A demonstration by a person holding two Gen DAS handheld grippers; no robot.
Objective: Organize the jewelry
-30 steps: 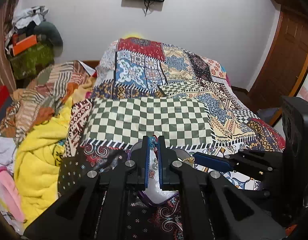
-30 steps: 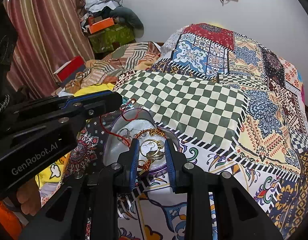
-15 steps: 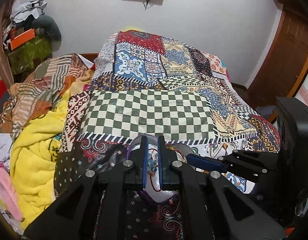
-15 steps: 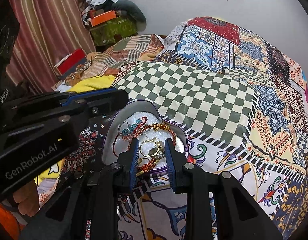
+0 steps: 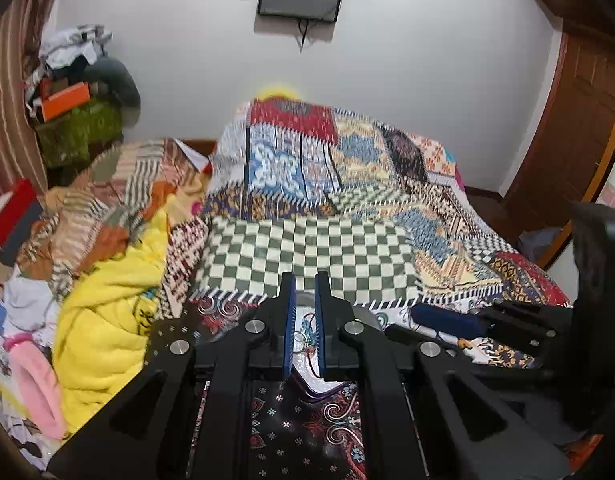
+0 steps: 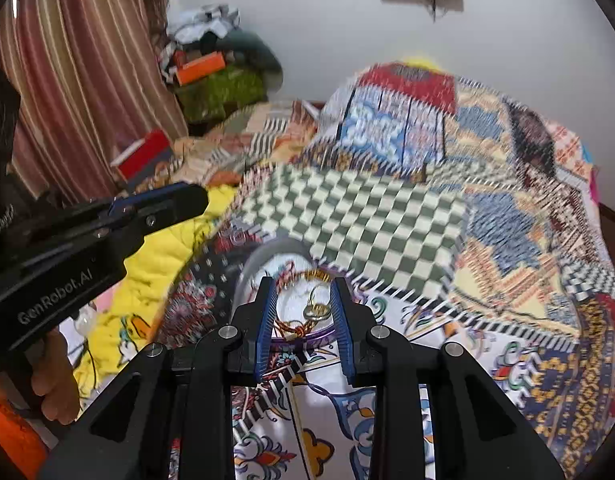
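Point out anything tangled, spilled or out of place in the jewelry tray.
The jewelry in the heart-shaped tray lies in one tangled heap: a red cord, a gold beaded bracelet and gold rings overlap instead of lying apart. The cord reaches the near purple rim, though blur hides whether it spills over. Nothing looks broken.

One readable mark here: "GenRobot.AI" in pale letters along the black side of the left gripper, seen from the right wrist view at the left edge, running at a slant. The yellow blanket at the bed's left edge carries dark printed marks, too blurred to read. The orange box in the far corner shows no legible lettering.
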